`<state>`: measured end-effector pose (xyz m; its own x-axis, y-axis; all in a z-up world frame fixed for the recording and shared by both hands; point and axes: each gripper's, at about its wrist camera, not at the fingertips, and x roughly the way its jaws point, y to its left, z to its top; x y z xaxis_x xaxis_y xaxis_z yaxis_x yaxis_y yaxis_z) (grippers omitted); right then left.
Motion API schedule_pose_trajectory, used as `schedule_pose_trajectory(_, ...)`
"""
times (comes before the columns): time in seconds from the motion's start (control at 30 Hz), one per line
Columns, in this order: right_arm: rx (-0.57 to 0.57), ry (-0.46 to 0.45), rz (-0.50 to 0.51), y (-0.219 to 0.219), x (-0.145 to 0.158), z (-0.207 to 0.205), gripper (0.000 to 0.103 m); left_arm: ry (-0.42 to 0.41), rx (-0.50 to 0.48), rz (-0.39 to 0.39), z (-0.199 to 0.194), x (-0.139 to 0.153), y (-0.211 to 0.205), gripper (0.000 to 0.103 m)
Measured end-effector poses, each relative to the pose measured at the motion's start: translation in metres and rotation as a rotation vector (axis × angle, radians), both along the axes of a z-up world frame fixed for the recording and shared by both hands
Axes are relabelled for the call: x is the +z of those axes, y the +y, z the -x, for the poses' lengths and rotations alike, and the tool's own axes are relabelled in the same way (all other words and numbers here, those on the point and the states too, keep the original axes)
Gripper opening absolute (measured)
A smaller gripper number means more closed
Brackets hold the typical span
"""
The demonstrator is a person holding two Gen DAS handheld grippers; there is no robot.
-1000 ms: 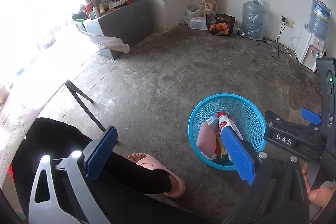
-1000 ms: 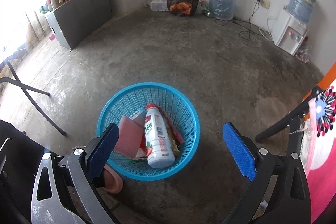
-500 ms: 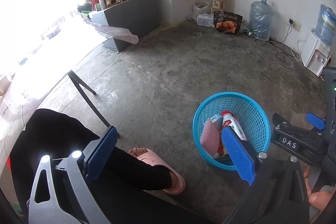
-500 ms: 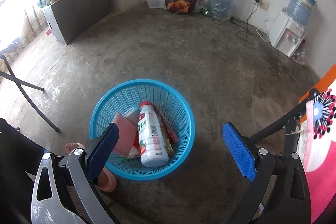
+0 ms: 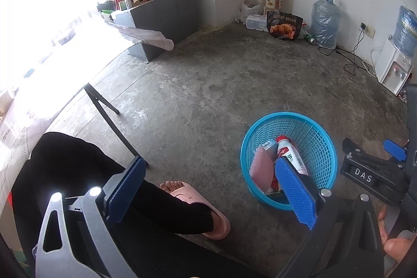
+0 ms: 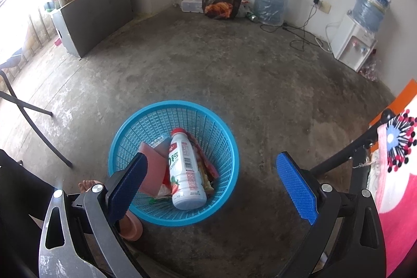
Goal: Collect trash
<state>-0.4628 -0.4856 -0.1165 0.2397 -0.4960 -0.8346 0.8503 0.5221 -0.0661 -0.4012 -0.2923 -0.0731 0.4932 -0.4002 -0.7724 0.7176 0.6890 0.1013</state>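
Observation:
A blue mesh basket (image 6: 229, 145) stands on the concrete floor; it also shows in the left wrist view (image 5: 325, 137). Inside lie a white drink bottle (image 6: 186, 171) with a red cap, a pink sponge-like pad (image 6: 152, 171) and wrappers (image 6: 206, 168). The bottle (image 5: 290, 155) and pad (image 5: 260, 168) show in the left wrist view too. My right gripper (image 6: 211, 186) is open and empty, high above the basket's right side. My left gripper (image 5: 211, 192) is open and empty, to the left of the basket, above my leg.
My foot in a pink slipper (image 5: 206, 210) is left of the basket. Folding table legs (image 5: 109, 116) stand at left. A grey cabinet (image 5: 166, 17), water jugs (image 5: 325, 20), a dispenser (image 5: 396, 67), cables (image 5: 354, 59) and a bread bag (image 5: 284, 25) line the far walls.
Both grippers have risen and drawn back a little, so the basket looks smaller. Both stay open and empty. The basket's contents have not moved.

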Motion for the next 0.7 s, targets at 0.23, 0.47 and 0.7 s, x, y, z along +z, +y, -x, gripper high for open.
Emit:
schedule_pose_trajectory(0.23,-0.002,0.01,0.013,-0.0007,-0.0012,-0.0006,0.095,0.007,-0.016,-0.007,0.0005,-0.002,-0.0031,0.098)
schedule_pose_trajectory(0.47,0.007,0.027,0.026,0.0013,-0.0032,-0.0021,0.095,0.02,-0.009,-0.007,-0.0012,-0.0031,-0.0032,0.098)
schedule_pose_trajectory(0.7,0.014,0.023,0.016,0.002,-0.002,-0.0028,0.095,0.025,-0.005,-0.004,-0.0013,-0.0031,-0.0023,0.098)
